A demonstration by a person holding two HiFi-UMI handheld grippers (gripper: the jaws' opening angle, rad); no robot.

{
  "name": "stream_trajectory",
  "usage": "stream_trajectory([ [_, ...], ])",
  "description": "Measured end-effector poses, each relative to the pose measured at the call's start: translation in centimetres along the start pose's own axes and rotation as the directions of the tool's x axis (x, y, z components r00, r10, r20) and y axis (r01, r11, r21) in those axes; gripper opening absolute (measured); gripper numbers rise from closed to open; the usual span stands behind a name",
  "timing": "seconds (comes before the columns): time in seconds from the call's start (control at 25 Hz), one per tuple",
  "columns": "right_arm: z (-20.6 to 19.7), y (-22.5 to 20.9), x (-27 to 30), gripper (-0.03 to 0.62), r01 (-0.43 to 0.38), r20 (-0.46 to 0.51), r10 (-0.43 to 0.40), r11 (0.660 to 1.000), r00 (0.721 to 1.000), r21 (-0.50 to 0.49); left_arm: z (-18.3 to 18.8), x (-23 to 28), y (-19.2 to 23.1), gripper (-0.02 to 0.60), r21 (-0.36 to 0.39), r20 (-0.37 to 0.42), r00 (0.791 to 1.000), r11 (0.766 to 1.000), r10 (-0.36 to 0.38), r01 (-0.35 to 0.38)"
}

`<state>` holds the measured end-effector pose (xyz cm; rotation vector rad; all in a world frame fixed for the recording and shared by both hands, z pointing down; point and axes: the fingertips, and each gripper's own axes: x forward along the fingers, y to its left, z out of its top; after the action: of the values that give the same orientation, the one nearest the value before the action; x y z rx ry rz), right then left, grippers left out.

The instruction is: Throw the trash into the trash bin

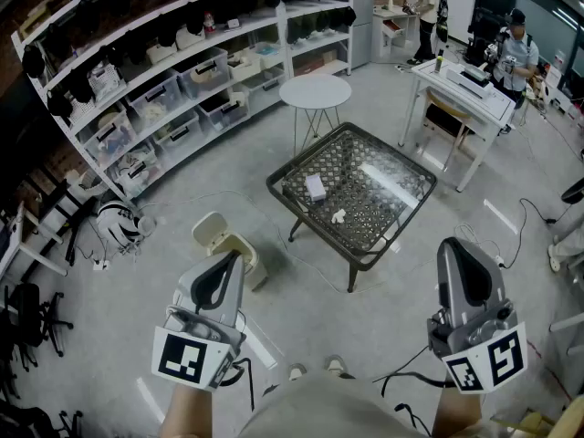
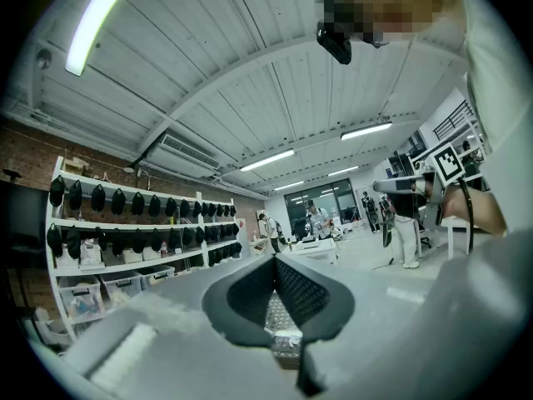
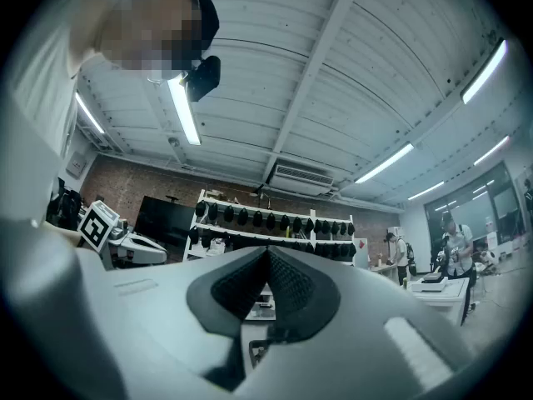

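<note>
Workshop room with a grey floor. Long shelves [image 1: 155, 89] of bins and dark caps run behind and to the left of a low glass-top desk [image 1: 358, 261] in mid-room. A round white side table [image 1: 314, 90] stands just behind the desk. White workbenches [image 1: 461, 89] with two people are beyond the desk to its right.

Progress: judged not started, as nothing is held. The trash sits on the desk: a crumpled paper [image 1: 338, 215] near the middle of the top, and a small white box [image 1: 316, 188] just beside it toward the desk's left corner. Can't tell whether the box counts as trash. The trash bin [image 1: 239, 249] is beige with its lid up and stands on the floor off the desk's front-left side, near it but apart. Its inside is not visible.

The left gripper [image 1: 230, 261] is on the near side of the desk, off the front-left side by the bin. Its fingers [image 2: 250, 294] are pressed together at the tips with nothing between them. The right gripper [image 1: 453, 247] is also on the near side, off the desk's front-right. Its fingers [image 3: 237, 286] are closed tip to tip and empty.

The crumpled paper lies well apart from both sets of fingers, ahead of them on the desk. In the left gripper view the desk's weave shows low under the fingertips, so that gripper roughly faces the desk. The right gripper view looks at the shelves, past the desk.

Still to do, by my read: reach to the desk, open the fingers, pinch the paper, carry it off the desk's left side to the bin and drop it.
</note>
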<state>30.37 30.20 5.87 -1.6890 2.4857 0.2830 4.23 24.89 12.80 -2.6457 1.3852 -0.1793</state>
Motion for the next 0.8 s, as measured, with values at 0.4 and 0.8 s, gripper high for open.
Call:
stream_trajectory([
  [0.4,0.4,-0.7,-1.0,0.003,0.014,0.036,-0.014,1.0,0.999,0.021,-0.4,0.0,-1.0,0.002,0.0,-0.017,1.0,1.0,0.0,0.0],
  [0.8,-0.8,-3.0,-1.2,0.256,-0.026,0.024,0.025,0.999,0.999,0.036,-0.1,1.3,-2.6,0.003,0.012,-0.03,0.999,0.999,0.032,-0.031],
])
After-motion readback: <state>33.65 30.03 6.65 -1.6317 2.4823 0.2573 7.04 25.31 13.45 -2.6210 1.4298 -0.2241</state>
